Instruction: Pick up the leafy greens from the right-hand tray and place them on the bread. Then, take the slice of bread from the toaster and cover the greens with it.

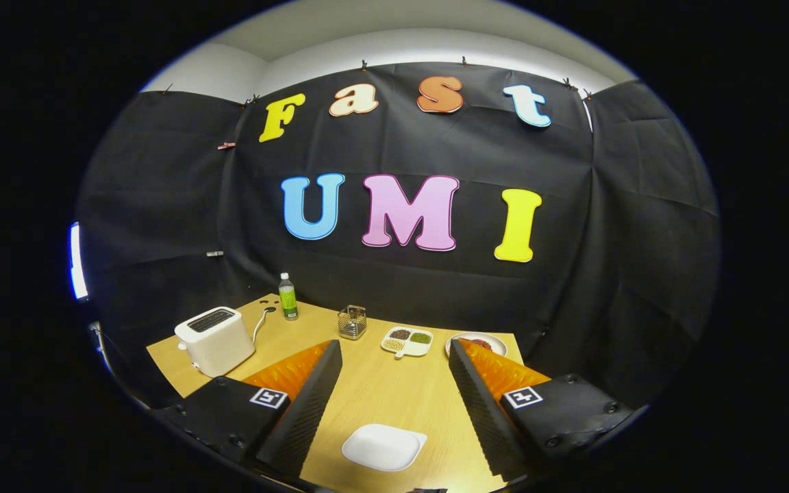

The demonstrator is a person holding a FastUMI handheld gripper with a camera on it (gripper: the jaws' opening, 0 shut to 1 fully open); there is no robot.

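My gripper is open and held above the wooden table, with nothing between its fingers. Low between the fingers lies a white rounded-square plate; I cannot tell whether bread is on it. A white toaster stands beyond the left finger, its dark slots facing up, with no slice sticking out that I can make out. Just past the fingertips sits a small white divided tray with a green filling and darker ones. Right of it, partly behind the right finger, a round plate holds something reddish.
A green-labelled bottle stands at the table's back, near the toaster's cord. A small wire basket sits between the bottle and the divided tray. The black cloth wall closes in behind and on both sides of the table.
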